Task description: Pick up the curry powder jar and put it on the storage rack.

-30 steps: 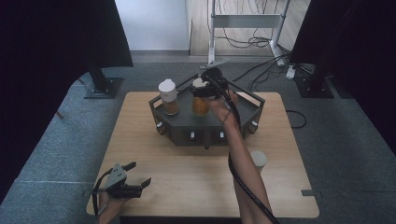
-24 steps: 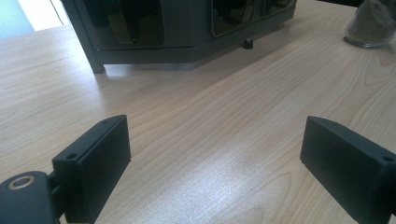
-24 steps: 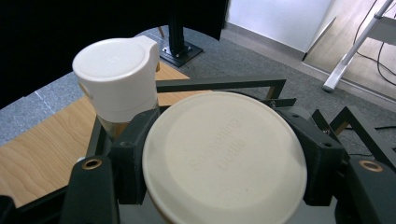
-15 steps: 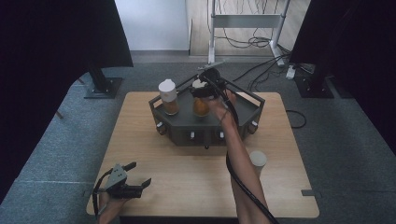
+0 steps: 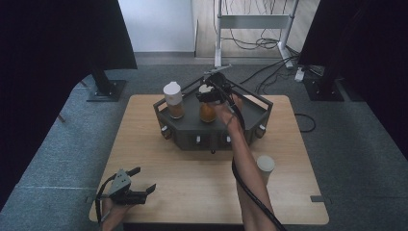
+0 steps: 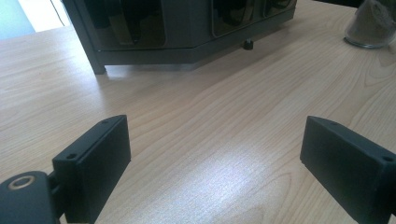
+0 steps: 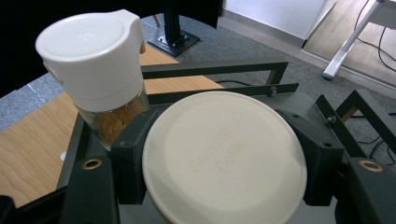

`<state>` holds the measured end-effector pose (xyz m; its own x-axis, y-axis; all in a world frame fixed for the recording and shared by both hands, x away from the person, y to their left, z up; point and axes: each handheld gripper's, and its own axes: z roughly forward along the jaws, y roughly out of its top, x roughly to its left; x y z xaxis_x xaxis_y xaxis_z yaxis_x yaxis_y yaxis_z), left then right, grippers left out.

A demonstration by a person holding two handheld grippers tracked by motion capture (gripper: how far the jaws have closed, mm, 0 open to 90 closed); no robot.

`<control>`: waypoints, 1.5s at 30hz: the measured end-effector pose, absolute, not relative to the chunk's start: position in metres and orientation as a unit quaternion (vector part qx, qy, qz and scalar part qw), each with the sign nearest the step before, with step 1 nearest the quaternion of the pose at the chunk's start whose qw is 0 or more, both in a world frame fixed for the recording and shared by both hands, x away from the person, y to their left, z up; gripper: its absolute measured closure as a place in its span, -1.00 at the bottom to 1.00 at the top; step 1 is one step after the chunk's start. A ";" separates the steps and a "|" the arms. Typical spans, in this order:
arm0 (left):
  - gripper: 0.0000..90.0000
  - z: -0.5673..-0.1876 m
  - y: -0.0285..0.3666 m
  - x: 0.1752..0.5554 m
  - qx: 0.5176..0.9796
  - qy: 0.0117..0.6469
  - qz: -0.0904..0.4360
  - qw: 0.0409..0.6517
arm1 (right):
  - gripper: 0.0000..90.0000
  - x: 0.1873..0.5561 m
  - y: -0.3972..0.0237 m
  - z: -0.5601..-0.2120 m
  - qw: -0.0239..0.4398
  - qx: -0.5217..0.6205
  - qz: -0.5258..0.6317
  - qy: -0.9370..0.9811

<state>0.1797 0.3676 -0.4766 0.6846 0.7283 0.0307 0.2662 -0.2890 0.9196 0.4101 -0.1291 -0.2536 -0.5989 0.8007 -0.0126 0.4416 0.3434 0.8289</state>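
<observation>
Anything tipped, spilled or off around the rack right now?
Nothing stands out. Both spice jars stand upright in the rack: the right claw clamps one jar's lid; the other jar stays capped. No spills.

Wooden table on grey carpet, daylight falling in from the far side

Black curtains (image 5: 57, 53) are hanging at 10 and 2 o'clock, a white wall (image 5: 156, 24) is standing at 12, a metal stand (image 5: 252, 21) and cables (image 5: 269, 77) are lying behind the table (image 5: 144, 139).
</observation>
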 end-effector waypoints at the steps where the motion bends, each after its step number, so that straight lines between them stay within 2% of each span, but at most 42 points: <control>1: -0.82 -0.477 0.368 0.180 0.769 0.323 0.231 0.501 | -0.26 0.410 -0.129 -0.254 0.215 0.393 0.416 0.791; 28: -0.81 -0.476 0.367 0.179 0.770 0.321 0.232 0.501 | -0.28 0.410 -0.130 -0.261 0.218 0.388 0.424 0.789; 45: -0.81 -0.476 0.367 0.178 0.770 0.321 0.233 0.500 | -0.60 0.408 -0.134 -0.262 0.218 0.386 0.431 0.786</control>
<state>0.1783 0.3673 -0.4757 0.6852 0.7273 0.0386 0.2609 -0.2946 0.9193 0.4079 -0.1339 -0.2619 -0.6070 0.7947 -0.0095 0.4195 0.3306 0.8454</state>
